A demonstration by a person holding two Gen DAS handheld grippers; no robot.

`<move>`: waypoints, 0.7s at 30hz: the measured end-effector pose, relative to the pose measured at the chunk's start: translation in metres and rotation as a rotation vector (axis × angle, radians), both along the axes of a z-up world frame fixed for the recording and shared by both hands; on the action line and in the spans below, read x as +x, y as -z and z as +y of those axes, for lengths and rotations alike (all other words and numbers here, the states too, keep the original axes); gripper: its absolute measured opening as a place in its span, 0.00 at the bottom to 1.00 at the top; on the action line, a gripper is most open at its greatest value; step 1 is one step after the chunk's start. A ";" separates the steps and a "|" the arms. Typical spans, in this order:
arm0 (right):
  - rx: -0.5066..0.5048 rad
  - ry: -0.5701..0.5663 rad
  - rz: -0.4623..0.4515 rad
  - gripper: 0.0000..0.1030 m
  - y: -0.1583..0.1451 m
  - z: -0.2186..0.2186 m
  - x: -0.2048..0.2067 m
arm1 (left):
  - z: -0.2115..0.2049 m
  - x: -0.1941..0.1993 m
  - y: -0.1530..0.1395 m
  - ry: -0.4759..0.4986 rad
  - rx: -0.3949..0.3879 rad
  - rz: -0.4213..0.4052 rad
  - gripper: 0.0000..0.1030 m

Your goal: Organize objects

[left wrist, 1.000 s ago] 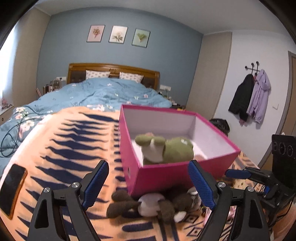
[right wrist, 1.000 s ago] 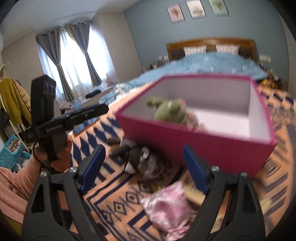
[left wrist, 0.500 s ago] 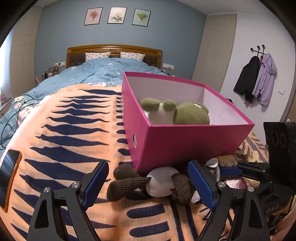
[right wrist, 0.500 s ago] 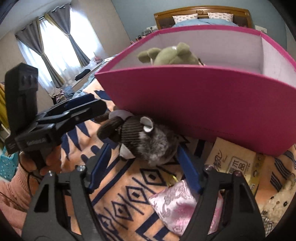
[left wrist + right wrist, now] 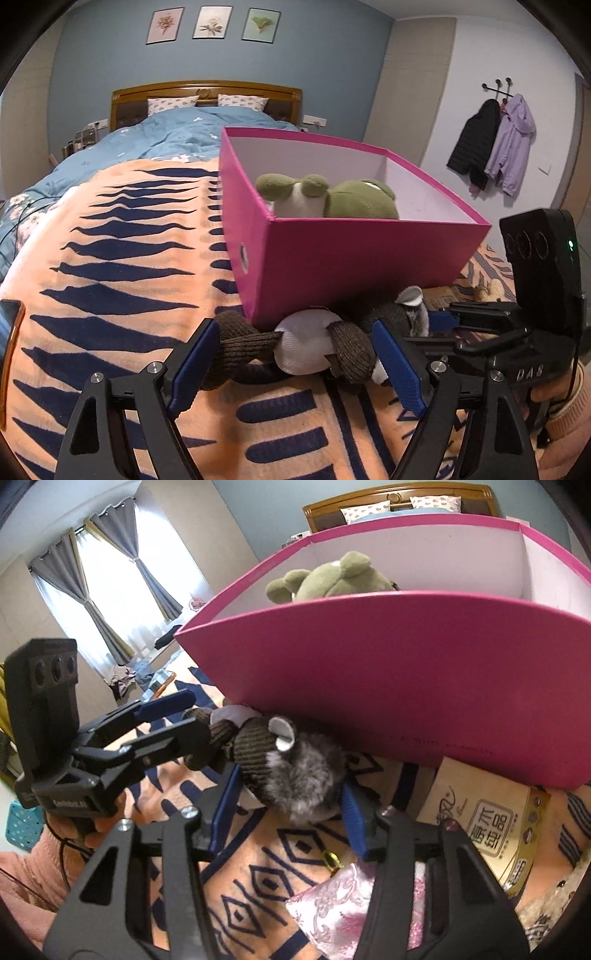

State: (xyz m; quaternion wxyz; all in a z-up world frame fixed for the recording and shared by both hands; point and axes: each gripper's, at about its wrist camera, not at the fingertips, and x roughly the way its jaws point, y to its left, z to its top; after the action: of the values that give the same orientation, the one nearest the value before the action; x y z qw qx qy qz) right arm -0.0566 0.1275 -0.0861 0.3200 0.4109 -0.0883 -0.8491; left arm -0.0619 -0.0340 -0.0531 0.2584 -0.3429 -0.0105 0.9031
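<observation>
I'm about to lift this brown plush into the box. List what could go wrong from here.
1. Both the left gripper and the right gripper bracket the brown plush toy; lifting unevenly could stretch or drop it.
2. The toy lies against the base of the pink box, so pulling it out may shove or tip the box.
3. The green frog plush already fills the near corner, so a drop there could land on it.

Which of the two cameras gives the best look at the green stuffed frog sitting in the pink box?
The left wrist view: it looks down into the pink box, showing the green frog with its white belly. The right wrist view sits lower, so only the frog's head peeks over the box wall.
</observation>
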 end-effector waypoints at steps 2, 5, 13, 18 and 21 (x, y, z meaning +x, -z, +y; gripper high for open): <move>-0.022 -0.011 0.003 0.45 -0.005 0.005 0.004 | 0.001 0.004 -0.002 0.025 0.004 0.002 0.84; -0.029 -0.013 0.022 0.45 -0.012 0.014 0.013 | 0.003 0.009 -0.004 0.078 0.028 -0.002 0.84; -0.082 0.016 0.014 0.45 -0.027 0.045 0.022 | 0.015 0.018 0.003 0.178 0.026 -0.034 0.84; -0.088 0.057 0.002 0.45 -0.033 0.049 0.016 | 0.036 0.019 0.013 0.243 -0.012 -0.066 0.83; -0.101 0.078 -0.009 0.43 -0.032 0.051 0.010 | 0.049 0.017 0.018 0.264 -0.045 -0.083 0.79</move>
State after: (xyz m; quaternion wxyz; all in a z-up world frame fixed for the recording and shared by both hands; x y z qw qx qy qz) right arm -0.0461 0.1789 -0.0537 0.3064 0.3944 -0.1484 -0.8536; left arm -0.0447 0.0146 -0.0711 0.3665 -0.3842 0.0441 0.8463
